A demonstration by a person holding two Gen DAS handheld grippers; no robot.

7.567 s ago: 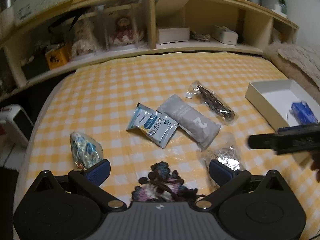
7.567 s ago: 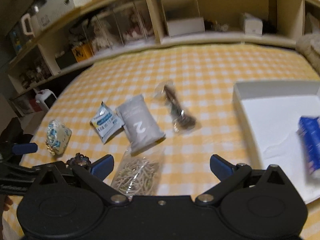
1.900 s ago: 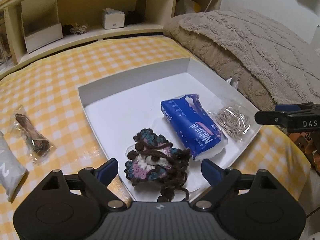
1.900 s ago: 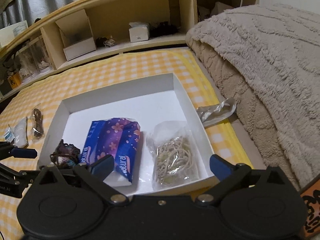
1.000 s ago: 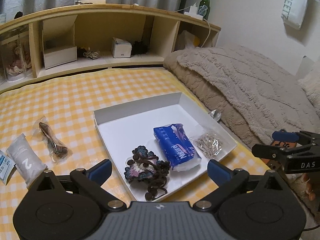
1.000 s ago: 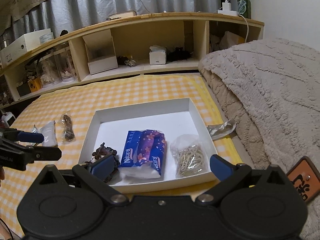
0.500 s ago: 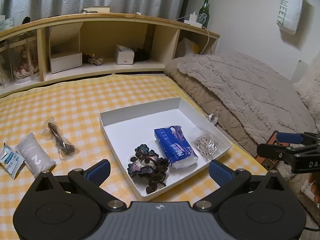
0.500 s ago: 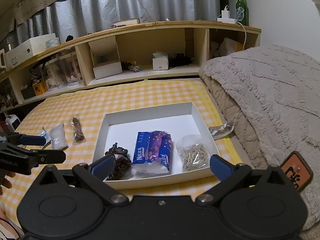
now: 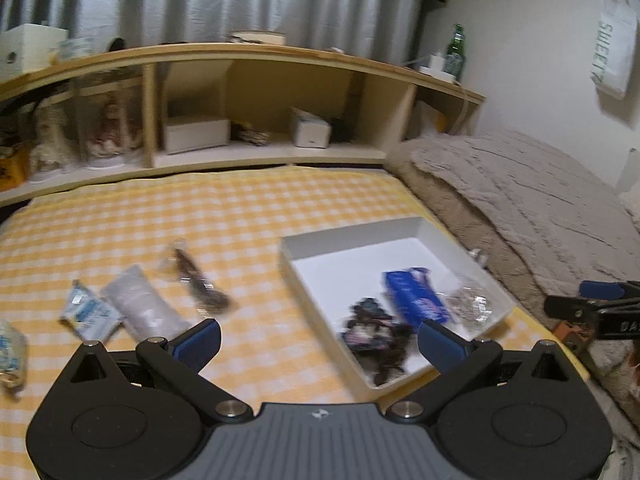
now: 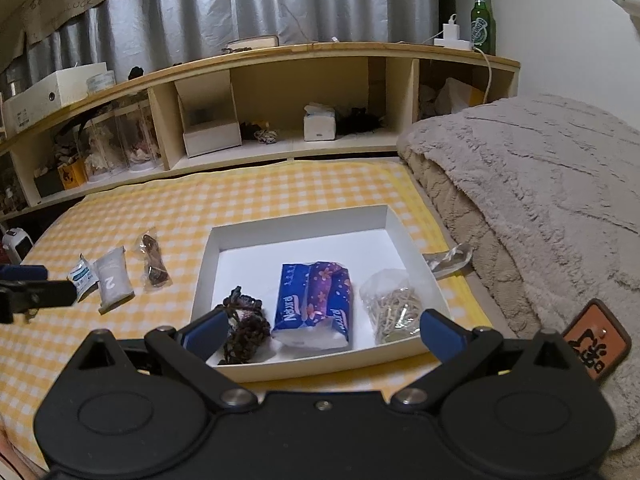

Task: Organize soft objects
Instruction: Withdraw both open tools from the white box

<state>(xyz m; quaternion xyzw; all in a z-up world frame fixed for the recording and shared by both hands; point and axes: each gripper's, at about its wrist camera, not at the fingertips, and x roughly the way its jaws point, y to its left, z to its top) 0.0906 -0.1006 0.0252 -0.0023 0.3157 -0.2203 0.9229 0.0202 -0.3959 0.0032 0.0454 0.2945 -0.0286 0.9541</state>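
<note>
Four packets remain outside the white box [image 10: 304, 216] on the checked bedcover [image 9: 248, 216], all to your left of it. From left to right in the left wrist view: a blurred packet [image 9: 10, 354] at the frame's edge, a small blue-and-white sachet [image 9: 90, 316], a grey pouch [image 9: 138, 308] touching the sachet, and a clear bag of dark contents [image 9: 200, 284] just beside the pouch. The pouch and the clear bag both lie with their long axes running away from you and slightly rightward.

Your left tongs [image 9: 318, 338] are spread wide and hold nothing; the pouch and sachet lie just ahead of their left finger [image 9: 198, 340], so this hand is the nearer one. In my judgement a short shift leftward, with the jaws set across the pouch's short side, is what the next pick-up turns on.

Inside the box sit a dark crocheted piece [image 10: 244, 328], a blue tissue pack [image 10: 316, 300] and a clear bag of pale strands [image 10: 394, 306], in that order.

Your right tongs [image 10: 322, 334], likewise fully spread and empty, hover over the box's near wall, well apart from the loose packets.
</note>
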